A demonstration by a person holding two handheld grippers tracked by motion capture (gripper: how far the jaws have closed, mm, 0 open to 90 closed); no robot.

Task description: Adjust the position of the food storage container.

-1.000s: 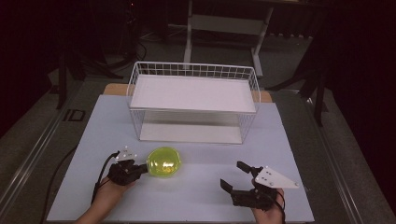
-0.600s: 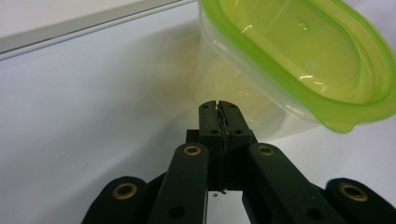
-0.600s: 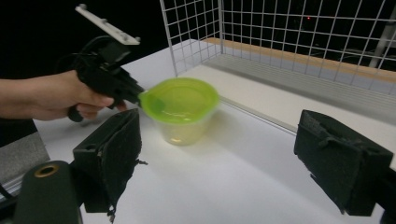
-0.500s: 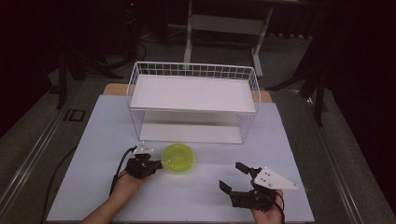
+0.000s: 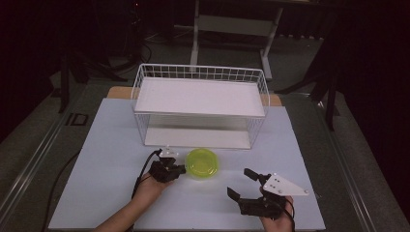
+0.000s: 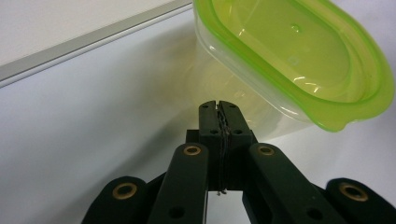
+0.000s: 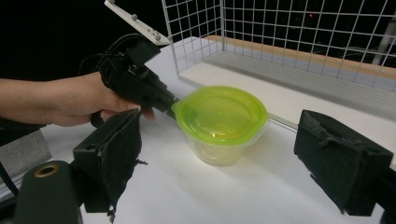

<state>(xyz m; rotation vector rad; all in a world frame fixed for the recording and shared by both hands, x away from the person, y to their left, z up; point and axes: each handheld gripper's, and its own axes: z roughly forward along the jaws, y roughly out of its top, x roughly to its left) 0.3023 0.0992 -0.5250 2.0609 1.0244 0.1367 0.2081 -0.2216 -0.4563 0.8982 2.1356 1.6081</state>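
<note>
lime-green lid [image 7: 219, 113] on a clear tub [image 7: 223, 149], white wire basket [image 5: 200, 106], black claws.

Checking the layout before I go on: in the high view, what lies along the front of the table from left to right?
Left gripper → green-lidded container → right gripper

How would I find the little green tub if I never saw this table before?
Look for the big white wire rack on the white table. Just in front of its lower shelf, near the middle, sits the tub. It's the only bright thing there: a clear round tub with a lime-green lid, between two black grippers.
</note>
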